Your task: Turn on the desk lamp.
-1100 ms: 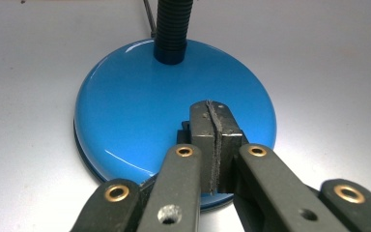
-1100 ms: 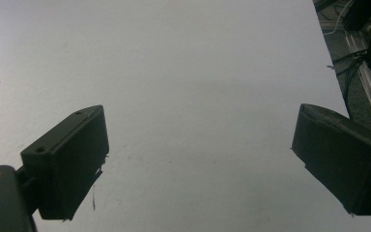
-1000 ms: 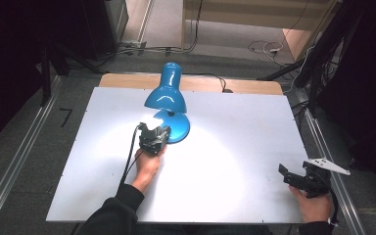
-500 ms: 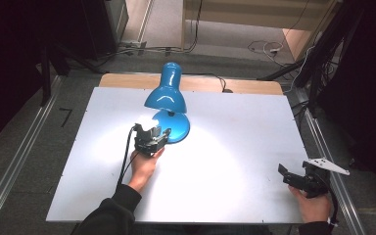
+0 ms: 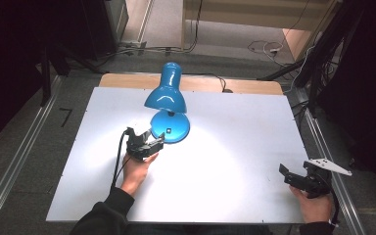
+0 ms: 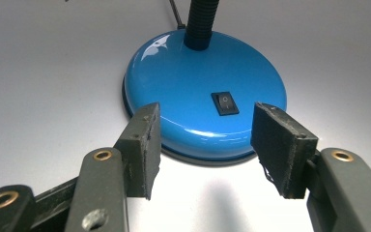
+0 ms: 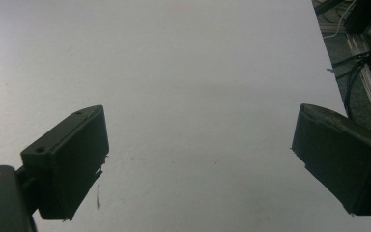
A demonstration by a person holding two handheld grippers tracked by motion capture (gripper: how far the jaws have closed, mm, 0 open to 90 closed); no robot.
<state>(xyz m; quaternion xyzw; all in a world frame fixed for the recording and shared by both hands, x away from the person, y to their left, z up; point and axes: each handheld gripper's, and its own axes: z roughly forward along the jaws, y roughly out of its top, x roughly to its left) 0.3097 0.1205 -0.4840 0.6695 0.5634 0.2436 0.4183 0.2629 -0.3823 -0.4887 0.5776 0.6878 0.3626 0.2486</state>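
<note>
Lamp (image 5: 167, 100) is sitting mid-bench, toward the far edge, lit and throwing a bright pool on the white bench (image 5: 235, 147). Its round blue base (image 6: 205, 96) is lying just ahead of the left tongs (image 6: 205, 145), rocker switch (image 6: 224, 103) facing up between the two pads but beyond their tips.

Left tongs (image 5: 146, 146) are released; the jaws have just been opening, nothing between the pads, no contact with the base. Looks like the switch press is done and the hand is clearing.

To do this well: keep pulling straight back along the bench and slightly up, so the pad (image 6: 145, 140) on the near side isn't clipping the base rim or nudging the lamp. Don't swing sideways – the shade is hanging right above.

Right tongs (image 7: 198, 169) are gaping wide over bare bench at the near right corner (image 5: 306, 178), holding nothing. Leaving them parked is fine.
</note>
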